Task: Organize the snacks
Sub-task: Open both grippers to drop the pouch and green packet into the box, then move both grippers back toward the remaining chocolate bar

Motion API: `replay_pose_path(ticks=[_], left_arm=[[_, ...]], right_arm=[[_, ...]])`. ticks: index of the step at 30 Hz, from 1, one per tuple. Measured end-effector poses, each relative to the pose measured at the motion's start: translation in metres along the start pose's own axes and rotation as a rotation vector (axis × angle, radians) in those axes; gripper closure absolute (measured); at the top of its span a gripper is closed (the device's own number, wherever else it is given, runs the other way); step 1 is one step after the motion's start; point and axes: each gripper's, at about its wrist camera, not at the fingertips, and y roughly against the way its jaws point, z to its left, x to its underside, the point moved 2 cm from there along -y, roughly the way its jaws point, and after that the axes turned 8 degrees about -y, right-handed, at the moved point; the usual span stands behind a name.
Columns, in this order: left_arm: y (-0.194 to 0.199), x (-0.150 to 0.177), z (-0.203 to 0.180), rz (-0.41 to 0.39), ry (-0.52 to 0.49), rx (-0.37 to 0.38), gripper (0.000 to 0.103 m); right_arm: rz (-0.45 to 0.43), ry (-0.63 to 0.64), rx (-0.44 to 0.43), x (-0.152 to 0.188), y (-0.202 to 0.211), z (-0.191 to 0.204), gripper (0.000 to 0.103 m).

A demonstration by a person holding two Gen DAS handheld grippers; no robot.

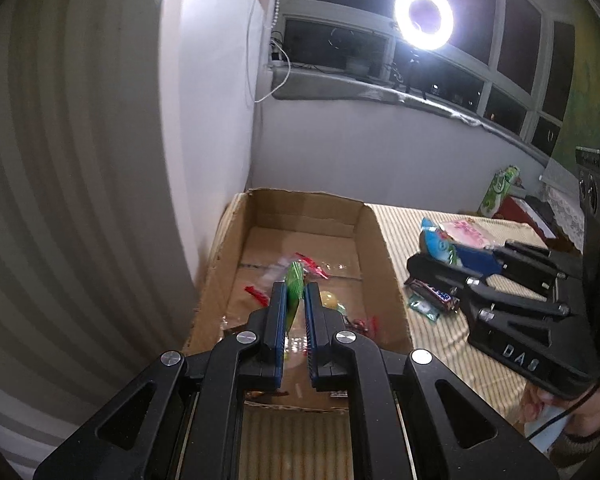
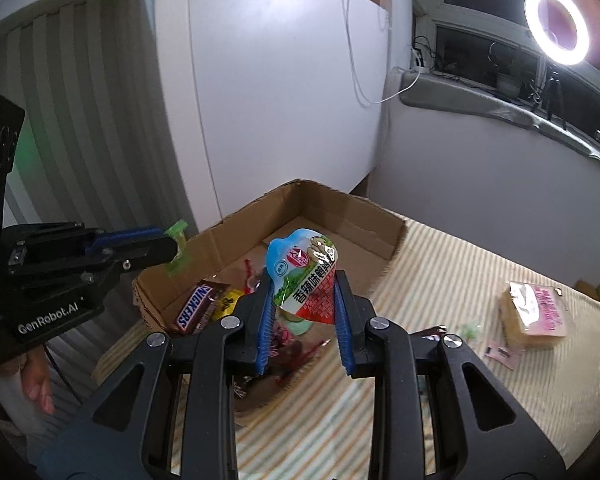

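Note:
My left gripper point(image 1: 295, 292) is shut on a thin green snack packet point(image 1: 294, 280) and holds it above the open cardboard box point(image 1: 376, 240). It also shows in the right wrist view point(image 2: 176, 246) with the green packet point(image 2: 177, 229) over the box's left wall. My right gripper point(image 2: 303, 284) is shut on a blue, red and white snack pouch point(image 2: 306, 276), held above the box point(image 2: 380, 216) near its right side. In the left wrist view the right gripper point(image 1: 452, 258) holds that pouch point(image 1: 438, 244) just right of the box. A Snickers bar point(image 2: 194, 308) lies in the box.
Red-wrapped candies point(image 1: 312, 264) and a yellow ball point(image 1: 329, 300) lie in the box. On the striped cloth point(image 1: 440, 360) sit a Snickers bar point(image 1: 434, 292), a small green packet point(image 1: 423, 307) and a pink-labelled cake pack point(image 2: 534, 314). A white cabinet point(image 2: 280, 100) stands behind the box.

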Motion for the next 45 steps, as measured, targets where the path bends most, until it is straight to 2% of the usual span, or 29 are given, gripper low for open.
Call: replay_pose_path(ticks=[2, 9, 23, 25, 26, 27, 28, 33, 39, 45], left_arm=[[0.001, 0.003, 0.004, -0.014, 0.013, 0.016, 0.096], [-0.012, 0.012, 0.011, 0.012, 0.032, 0.042, 0.096], [-0.017, 0.012, 0.02, 0.017, 0.023, 0.019, 0.096], [-0.016, 0.012, 0.021, 0.017, 0.018, -0.002, 0.095], [-0.017, 0.012, 0.021, 0.019, 0.014, -0.013, 0.093], [-0.017, 0.012, 0.02, 0.025, 0.006, -0.026, 0.089], [-0.016, 0.012, 0.02, 0.022, -0.002, -0.043, 0.088], [-0.012, 0.011, 0.025, -0.002, 0.002, -0.095, 0.063], [-0.007, 0.009, 0.026, -0.02, 0.0, -0.099, 0.061], [-0.004, 0.009, 0.021, -0.023, -0.006, -0.097, 0.06]], right_arm=[[0.012, 0.002, 0.001, 0.003, -0.006, 0.003, 0.075], [0.031, 0.011, 0.0, 0.005, -0.015, 0.011, 0.075], [0.037, 0.013, -0.013, 0.003, -0.026, 0.016, 0.075], [0.043, 0.018, -0.014, 0.004, -0.029, 0.017, 0.072], [0.05, 0.023, -0.015, 0.004, -0.031, 0.019, 0.057], [0.062, 0.031, -0.009, 0.005, -0.034, 0.02, 0.039], [0.059, 0.033, -0.005, 0.006, -0.035, 0.021, 0.035], [0.037, 0.008, -0.001, 0.006, -0.033, 0.016, 0.035], [0.026, -0.016, 0.029, 0.008, -0.023, 0.001, 0.035], [0.053, -0.092, 0.112, 0.023, -0.012, -0.047, 0.035]])
